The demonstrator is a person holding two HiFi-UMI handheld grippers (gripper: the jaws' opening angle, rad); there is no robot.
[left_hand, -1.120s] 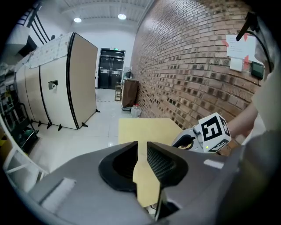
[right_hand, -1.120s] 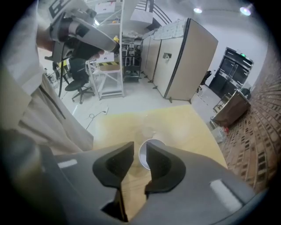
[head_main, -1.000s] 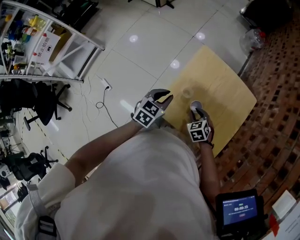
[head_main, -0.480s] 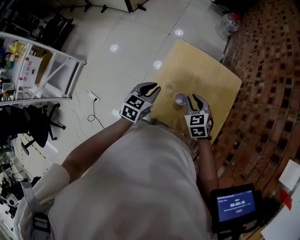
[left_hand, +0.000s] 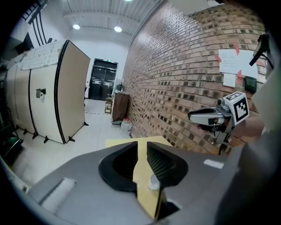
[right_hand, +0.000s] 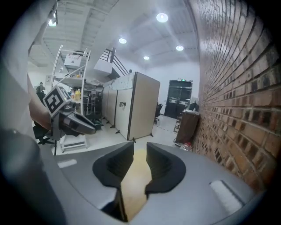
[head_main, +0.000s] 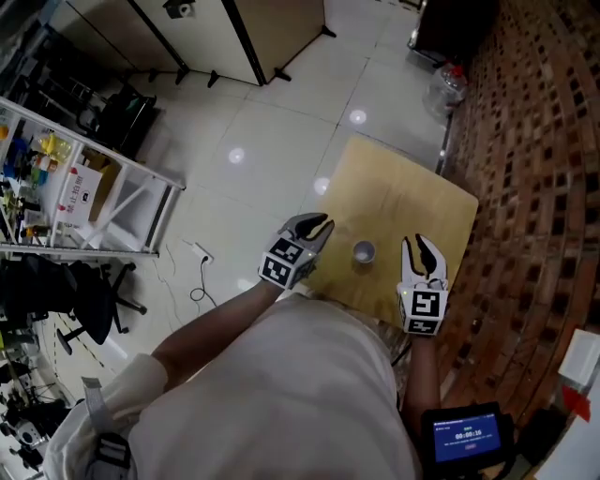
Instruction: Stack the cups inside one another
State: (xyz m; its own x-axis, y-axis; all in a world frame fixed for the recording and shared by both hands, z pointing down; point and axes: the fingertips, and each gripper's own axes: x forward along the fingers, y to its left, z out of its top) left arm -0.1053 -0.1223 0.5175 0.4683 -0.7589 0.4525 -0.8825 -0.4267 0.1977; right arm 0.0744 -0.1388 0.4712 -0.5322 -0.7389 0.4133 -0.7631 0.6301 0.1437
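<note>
A small pale cup [head_main: 364, 252] stands upright on the light wooden table [head_main: 403, 187], near its front edge. From above I cannot tell whether another cup sits inside it. My left gripper [head_main: 322, 225] hovers at the table's left edge, left of the cup, open and empty. Right of the cup, my right gripper [head_main: 416, 246] is raised, open and holding nothing. In the left gripper view the cup [left_hand: 153, 181] peeks out beside the right jaw, with the right gripper [left_hand: 210, 116] above. The right gripper view shows only table [right_hand: 136, 176] between the jaws.
A brick wall [head_main: 534, 187] runs along the table's right side. A white shelf rack [head_main: 84, 187] stands far left, partition panels [head_main: 234, 28] at the back. A clear bottle [head_main: 448, 82] sits on the floor past the table. A cable [head_main: 202, 272] trails on the tiles.
My right gripper, earlier right at the cup, has drawn off to the right and risen, leaving the cup standing on the table. My left gripper has lifted a little.
</note>
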